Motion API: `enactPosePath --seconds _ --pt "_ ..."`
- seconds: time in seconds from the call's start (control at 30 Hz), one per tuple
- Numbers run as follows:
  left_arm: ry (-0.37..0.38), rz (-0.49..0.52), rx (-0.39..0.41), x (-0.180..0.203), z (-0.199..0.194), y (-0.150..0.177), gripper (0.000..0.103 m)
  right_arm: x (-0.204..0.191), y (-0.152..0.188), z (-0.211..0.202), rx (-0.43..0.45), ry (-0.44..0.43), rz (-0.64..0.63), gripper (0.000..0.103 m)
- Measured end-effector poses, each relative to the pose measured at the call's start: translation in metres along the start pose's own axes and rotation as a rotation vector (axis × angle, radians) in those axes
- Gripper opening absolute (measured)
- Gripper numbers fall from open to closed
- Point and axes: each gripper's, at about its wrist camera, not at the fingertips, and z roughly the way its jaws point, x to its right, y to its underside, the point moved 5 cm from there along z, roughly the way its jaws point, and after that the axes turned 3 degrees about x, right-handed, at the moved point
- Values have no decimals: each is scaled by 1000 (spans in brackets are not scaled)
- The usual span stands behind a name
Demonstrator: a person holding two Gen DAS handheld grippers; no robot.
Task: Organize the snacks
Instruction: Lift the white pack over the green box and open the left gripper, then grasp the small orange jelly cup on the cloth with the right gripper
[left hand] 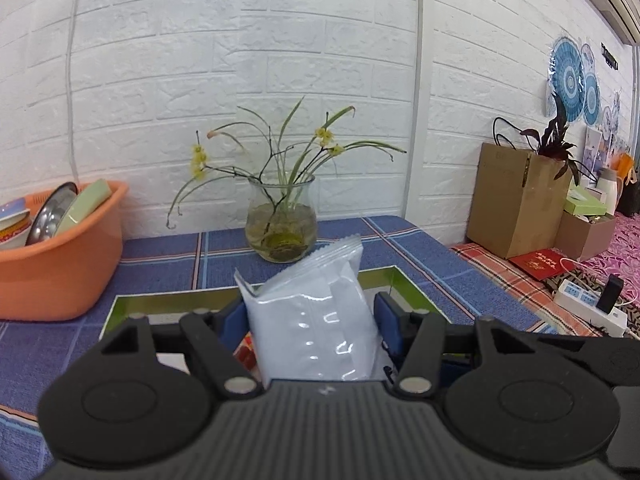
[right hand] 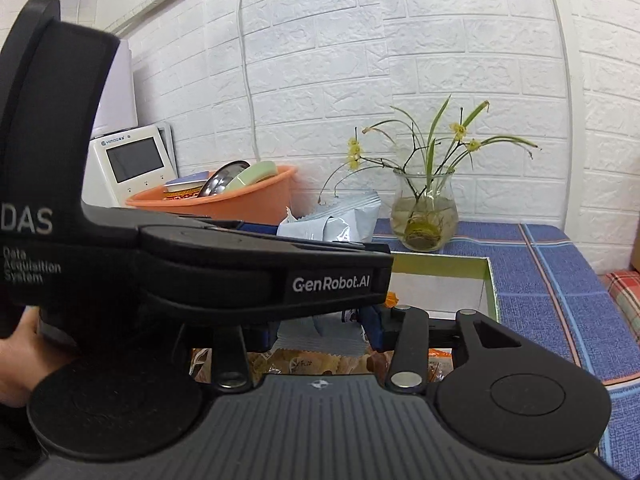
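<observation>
Clamping the pale snack packet [left hand: 316,320] over the box [left hand: 404,280], left gripper [left hand: 310,320] risks slippage; right gripper [right hand: 320,328] fingers apart, empty.
</observation>
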Motion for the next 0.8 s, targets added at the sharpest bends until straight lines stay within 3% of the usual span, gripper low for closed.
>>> enactPosePath --seconds 0.2,0.27,0.37,0.4,0.5,0.8 --pt "-25 -15 -15 -6 10 5 59 0 3 3 10 -11 8 76" --pt "-36 -16 -12 -7 15 5 59 -1 4 4 23 -3 -3 86" --pt "-68 -14 -17 -11 23 3 62 1 3 2 65 77 -43 103" --pt "-76 -24 -19 -14 24 3 70 1 3 1 69 73 -52 103" --pt "-86 -69 -5 -23 20 5 75 1 -1 -3 76 35 -41 103" --pt "-173 -71 70 -45 -42 6 80 -2 0 -12 52 29 -43 103"
